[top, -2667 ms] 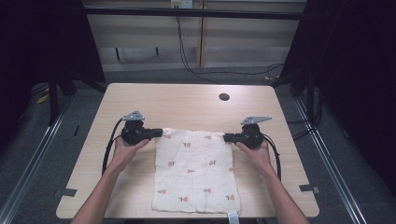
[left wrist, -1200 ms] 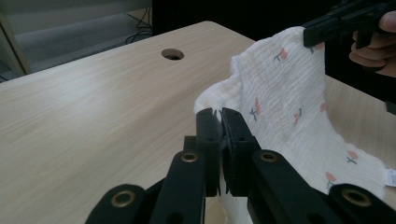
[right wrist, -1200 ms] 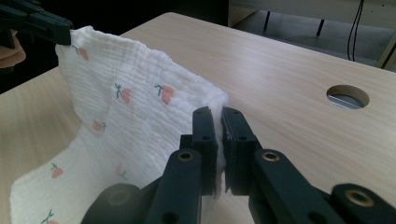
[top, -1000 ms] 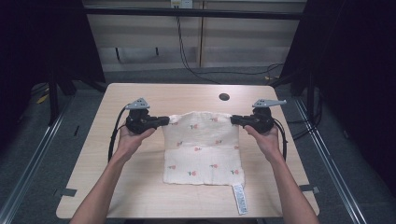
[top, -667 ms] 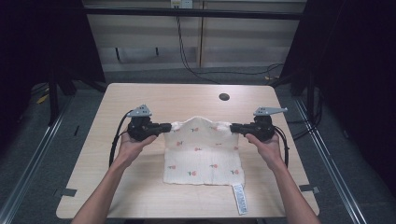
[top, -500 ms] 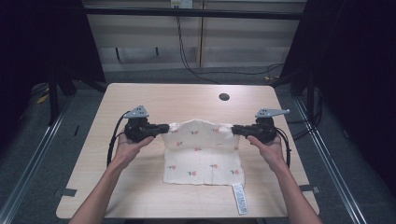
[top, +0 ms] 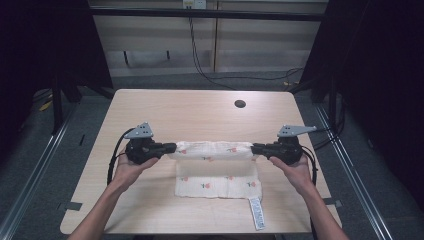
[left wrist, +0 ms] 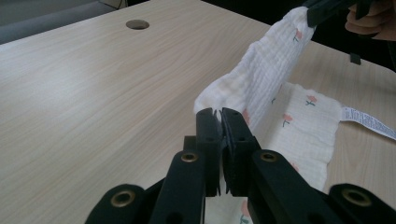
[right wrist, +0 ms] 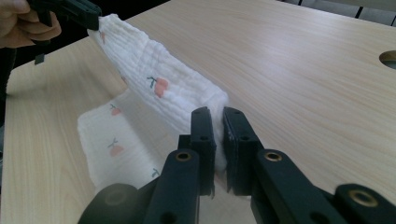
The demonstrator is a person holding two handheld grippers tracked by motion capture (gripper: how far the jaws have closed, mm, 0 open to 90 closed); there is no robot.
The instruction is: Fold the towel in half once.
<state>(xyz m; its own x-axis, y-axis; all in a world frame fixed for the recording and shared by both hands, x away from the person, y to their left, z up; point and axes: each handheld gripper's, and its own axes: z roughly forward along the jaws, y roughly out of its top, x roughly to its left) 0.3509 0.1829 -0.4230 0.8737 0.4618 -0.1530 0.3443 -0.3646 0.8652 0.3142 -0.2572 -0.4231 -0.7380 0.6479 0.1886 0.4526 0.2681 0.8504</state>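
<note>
Two black grippers, left gripper [top: 170,147] and right gripper [top: 256,148], each clamp a corner of the white crinkled muslin cloth with small red prints [top: 215,167], stretched between them over the pale wooden table [top: 200,110].

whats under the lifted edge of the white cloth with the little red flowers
Under the raised fold of the white flower-print muslin cloth, its own lower layer lies flat on the light wooden table, with a white care label trailing out. The tabletop beneath that layer is covered.
</note>
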